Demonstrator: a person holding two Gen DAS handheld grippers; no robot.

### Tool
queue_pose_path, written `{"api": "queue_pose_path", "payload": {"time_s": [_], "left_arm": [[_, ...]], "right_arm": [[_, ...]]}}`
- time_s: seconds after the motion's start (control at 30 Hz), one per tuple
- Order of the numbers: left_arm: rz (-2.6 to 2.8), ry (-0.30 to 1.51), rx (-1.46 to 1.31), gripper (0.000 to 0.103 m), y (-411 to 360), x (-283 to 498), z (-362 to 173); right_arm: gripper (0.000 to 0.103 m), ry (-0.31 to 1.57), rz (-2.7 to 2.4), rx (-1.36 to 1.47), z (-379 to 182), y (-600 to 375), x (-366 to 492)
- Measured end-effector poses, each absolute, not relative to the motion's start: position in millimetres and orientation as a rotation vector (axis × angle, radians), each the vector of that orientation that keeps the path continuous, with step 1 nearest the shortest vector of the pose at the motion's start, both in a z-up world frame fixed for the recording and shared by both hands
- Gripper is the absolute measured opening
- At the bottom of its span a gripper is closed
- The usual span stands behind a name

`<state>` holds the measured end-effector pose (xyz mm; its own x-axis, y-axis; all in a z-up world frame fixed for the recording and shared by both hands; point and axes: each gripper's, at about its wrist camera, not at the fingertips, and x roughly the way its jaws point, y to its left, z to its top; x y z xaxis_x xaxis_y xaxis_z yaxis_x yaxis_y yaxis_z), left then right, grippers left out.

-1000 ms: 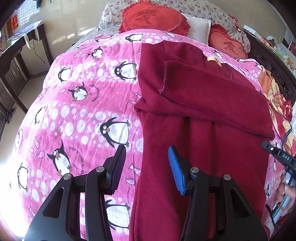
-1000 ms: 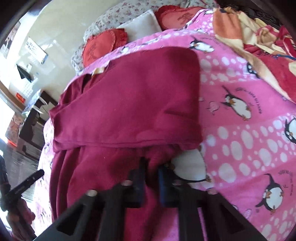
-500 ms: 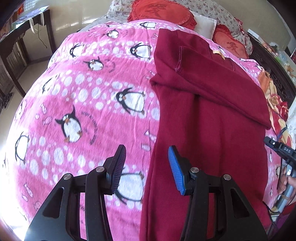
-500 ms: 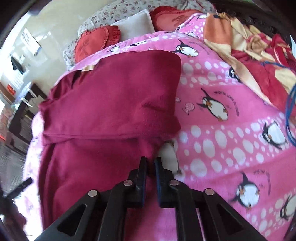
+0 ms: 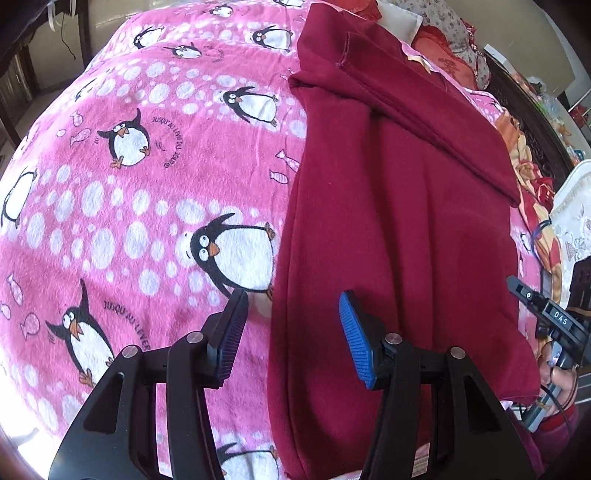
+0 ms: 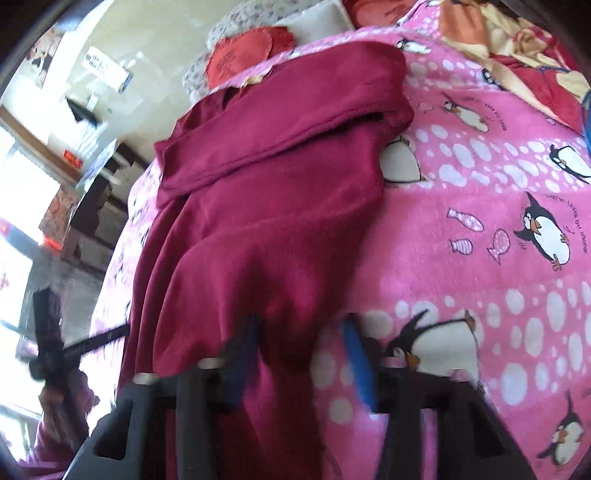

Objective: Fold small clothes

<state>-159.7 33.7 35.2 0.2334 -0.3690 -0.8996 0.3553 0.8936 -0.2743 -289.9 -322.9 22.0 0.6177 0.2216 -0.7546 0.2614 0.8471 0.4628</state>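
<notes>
A dark red fleece garment (image 5: 399,206) lies lengthwise on the pink penguin blanket (image 5: 147,184), with a sleeve folded across its upper part. My left gripper (image 5: 291,332) is open and empty, its jaws straddling the garment's left edge near the hem. In the right wrist view the garment (image 6: 266,206) runs away from me. My right gripper (image 6: 301,354) is open, blurred, over the garment's right edge near the hem, holding nothing. The right gripper also shows at the right edge of the left wrist view (image 5: 546,317).
Red heart-shaped cushions (image 6: 240,55) and a white pillow (image 6: 314,18) sit at the head of the bed. A crumpled orange and red quilt (image 6: 517,48) lies along the bed's right side. A dark wooden desk (image 5: 22,55) stands left of the bed.
My right gripper has opened and let go of the garment's right edge. Both grippers have moved back down the garment toward its hem.
</notes>
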Motion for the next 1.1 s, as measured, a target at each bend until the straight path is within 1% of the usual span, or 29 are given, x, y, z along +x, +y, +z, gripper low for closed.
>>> {"api": "queue_pose_path", "payload": {"time_s": [0.07,0.13,0.17,0.3,0.33,0.37,0.4,0.43,0.47,0.53,0.63,0.77,0.83,0.93,1.1], "left_arm": [[-0.509,1.229,-0.017,0.051,37,-165,40],[-0.509,1.217,-0.004,0.051,40,-170,43],[-0.511,1.219,-0.003,0.051,42,-172,42],[-0.517,1.252,-0.025,0.051,48,-179,37],[-0.523,1.257,-0.027,0.051,49,-182,37],[-0.527,1.260,-0.025,0.051,50,-184,37],[-0.530,1.262,-0.021,0.051,50,-186,36],[-0.535,1.267,-0.017,0.052,50,-188,36],[-0.538,1.272,-0.016,0.053,50,-190,35],[-0.548,1.279,-0.021,0.054,51,-195,34],[-0.546,1.280,-0.008,0.054,52,-202,30],[-0.544,1.283,-0.021,0.055,54,-209,30],[-0.551,1.292,-0.041,0.064,57,-213,26],[-0.545,1.269,-0.037,0.065,55,-216,25],[-0.531,1.284,-0.024,0.068,50,-214,25]], "right_arm": [[0.010,0.875,-0.085,0.449,44,-316,-295],[0.010,0.888,-0.203,0.290,58,-315,-300],[0.009,0.907,-0.222,0.271,59,-318,-303],[0.010,0.977,-0.189,0.391,47,-335,-325],[0.015,0.979,-0.177,0.410,45,-337,-333],[0.026,0.982,-0.146,0.444,43,-339,-342],[0.033,0.990,-0.097,0.496,39,-339,-349],[0.047,0.998,-0.063,0.546,34,-338,-355],[0.048,1.006,-0.039,0.596,30,-337,-362],[0.049,1.011,0.013,0.653,21,-331,-373],[0.050,0.970,0.024,0.641,18,-321,-388],[0.051,0.972,0.064,0.665,19,-316,-391],[0.051,0.981,0.123,0.719,19,-314,-390],[0.051,0.984,0.166,0.755,12,-309,-388],[0.052,0.966,0.205,0.781,7,-304,-383]]}}
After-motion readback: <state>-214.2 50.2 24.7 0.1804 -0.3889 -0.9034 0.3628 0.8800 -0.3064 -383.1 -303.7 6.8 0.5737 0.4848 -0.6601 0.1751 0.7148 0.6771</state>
